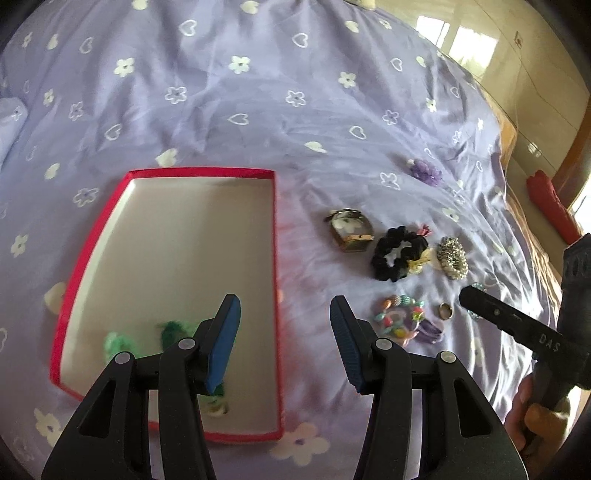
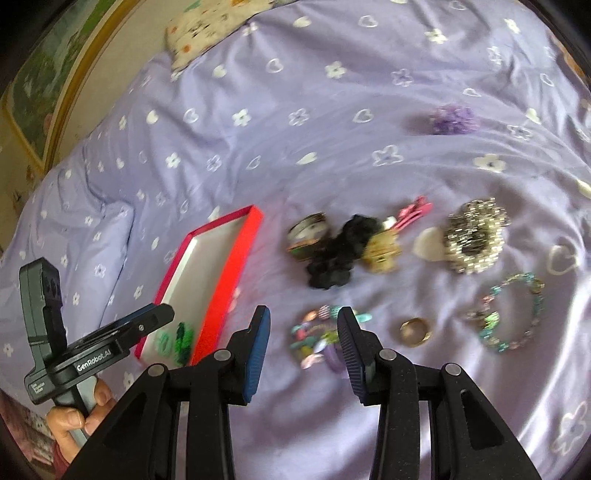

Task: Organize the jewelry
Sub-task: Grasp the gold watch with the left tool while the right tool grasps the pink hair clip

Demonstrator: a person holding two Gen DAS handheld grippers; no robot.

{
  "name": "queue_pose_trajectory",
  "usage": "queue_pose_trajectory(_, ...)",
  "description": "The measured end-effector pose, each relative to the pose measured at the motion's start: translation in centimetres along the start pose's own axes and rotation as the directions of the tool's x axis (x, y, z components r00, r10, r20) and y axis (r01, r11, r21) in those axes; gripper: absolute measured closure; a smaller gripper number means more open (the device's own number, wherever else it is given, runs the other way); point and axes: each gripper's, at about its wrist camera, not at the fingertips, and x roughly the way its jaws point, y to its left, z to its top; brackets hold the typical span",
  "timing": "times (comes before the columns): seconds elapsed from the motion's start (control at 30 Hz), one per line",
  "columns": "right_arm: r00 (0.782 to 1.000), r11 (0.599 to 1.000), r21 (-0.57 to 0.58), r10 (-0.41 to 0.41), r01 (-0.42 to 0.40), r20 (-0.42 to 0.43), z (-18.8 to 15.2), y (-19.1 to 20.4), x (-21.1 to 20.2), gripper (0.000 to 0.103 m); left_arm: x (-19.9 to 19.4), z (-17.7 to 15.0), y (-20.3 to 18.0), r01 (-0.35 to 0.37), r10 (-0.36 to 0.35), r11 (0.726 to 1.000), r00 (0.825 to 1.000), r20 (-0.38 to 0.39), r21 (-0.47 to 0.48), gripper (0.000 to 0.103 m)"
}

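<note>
A red box (image 1: 275, 236) with a white floor lies on the purple bedspread; green hair ties (image 1: 173, 330) lie in its near end. It also shows in the right wrist view (image 2: 240, 258). My left gripper (image 1: 284, 339) is open and empty above the box's right edge. My right gripper (image 2: 301, 347) is open and empty just above a pile of colourful clips (image 2: 317, 339). Beside the pile lie a gold ring (image 2: 415, 331), a teal bead bracelet (image 2: 513, 314), a black scrunchie (image 2: 340, 251), a silver bracelet (image 2: 474, 236) and a small gold case (image 1: 349, 230).
A purple flower clip (image 2: 452, 119) lies further back on the bedspread. Pink clips (image 2: 415, 212) lie behind the scrunchie. A patterned pillow (image 2: 207, 33) is at the far end. A red object (image 1: 550, 205) sits off the bed's right side.
</note>
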Motion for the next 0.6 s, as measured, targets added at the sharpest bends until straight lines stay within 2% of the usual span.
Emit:
queue_pose_trajectory(0.33, 0.998, 0.994, 0.091, -0.057, 0.053, 0.042, 3.6, -4.6, 0.7, 0.062, 3.4, 2.7, -2.3, 0.032, -0.032, 0.999, 0.999, -0.03, 0.013, 0.054)
queue_pose_trajectory(0.6, 0.996, 0.985, 0.15, -0.089, 0.087, 0.003, 6.4, -6.9, 4.2, 0.062, 8.1, 5.9, -3.5, 0.058, -0.058, 0.998, 0.995, -0.079, -0.007, 0.054)
